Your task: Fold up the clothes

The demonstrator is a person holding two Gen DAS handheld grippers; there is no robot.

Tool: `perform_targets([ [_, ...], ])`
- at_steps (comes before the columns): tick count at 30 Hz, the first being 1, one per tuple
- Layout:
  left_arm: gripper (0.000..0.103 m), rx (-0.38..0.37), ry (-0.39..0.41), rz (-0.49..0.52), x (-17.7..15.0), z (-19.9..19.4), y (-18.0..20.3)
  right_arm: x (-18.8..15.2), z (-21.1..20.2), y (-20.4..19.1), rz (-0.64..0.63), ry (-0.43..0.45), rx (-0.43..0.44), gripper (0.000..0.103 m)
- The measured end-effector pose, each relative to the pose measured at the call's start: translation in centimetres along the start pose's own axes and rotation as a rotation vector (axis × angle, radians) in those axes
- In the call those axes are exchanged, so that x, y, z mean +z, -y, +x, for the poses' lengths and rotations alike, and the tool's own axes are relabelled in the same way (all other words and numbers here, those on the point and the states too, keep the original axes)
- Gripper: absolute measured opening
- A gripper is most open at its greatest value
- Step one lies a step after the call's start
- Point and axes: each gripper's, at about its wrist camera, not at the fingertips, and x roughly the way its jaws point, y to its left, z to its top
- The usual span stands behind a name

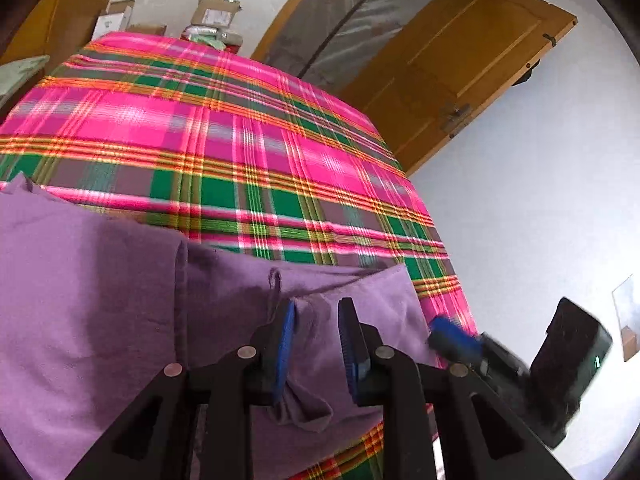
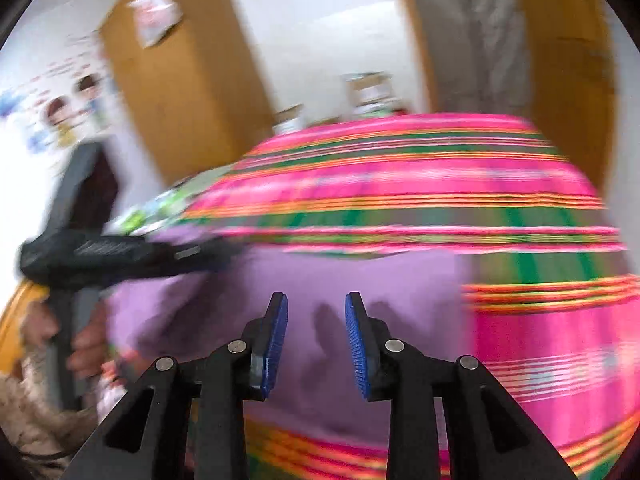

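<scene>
A purple knit garment (image 1: 100,280) lay on the near part of a bed covered with a pink, green and orange plaid cloth (image 1: 224,140), its far edge running straight across the plaid and its right corner ending near the bed's right side. Beyond that edge the plaid surface stretched bare up to the cardboard boxes (image 1: 214,14) stacked against the white wall at the far end. To the right of the bed there was pale open floor, and farther back a brown wooden door (image 1: 472,64) stood swung open. In the left wrist view the left gripper (image 1: 316,344) had its blue-padded jaws partly spread, with a raised fold of the purple fabric lying between them; whether the pads pressed on that fold could not be told. The right gripper (image 2: 316,344), seen sharply in its own blurred view, hovered over the flat purple cloth with its jaws apart and nothing between them, their shadows falling on the fabric below. In the left view it showed as a blurred dark shape just off the garment's right corner.
</scene>
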Motion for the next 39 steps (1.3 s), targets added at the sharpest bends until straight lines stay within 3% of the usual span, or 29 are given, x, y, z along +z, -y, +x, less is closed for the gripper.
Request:
perform_targets([
  [4,0.023,0.058,-0.011,0.021,0.0,0.6,0.1,0.4,0.3,3.6,0.082,-0.010,-0.087,0.031],
  [7,0.025,0.079,-0.037,0.017,0.0,1.3,0.0,0.4,2.1,4.0,0.075,-0.044,-0.097,0.031],
  [14,0.025,0.121,-0.115,-0.019,0.0,2.7,-1.0,-0.4,4.8,3.8,0.015,-0.121,-0.220,0.031],
  [18,0.025,0.115,-0.086,-0.036,0.0,1.4,-1.1,0.0,3.3,2.3,-0.031,-0.049,-0.250,0.031],
  [22,0.025,0.115,-0.040,-0.041,0.2,0.3,-0.9,-0.3,1.8,-1.2,-0.123,0.015,-0.143,0.031],
  [28,0.025,0.088,-0.090,-0.052,-0.5,0.6,-1.1,-2.2,3.1,-6.8,-0.253,-0.053,0.103,0.031],
  [33,0.025,0.088,-0.135,-0.099,-0.7,1.2,-2.4,-3.9,5.2,-10.1,-0.326,-0.115,0.128,0.034],
  [39,0.025,0.081,-0.144,-0.111,-0.6,1.5,-2.8,-5.0,7.0,-11.9,-0.379,-0.137,0.081,0.038],
])
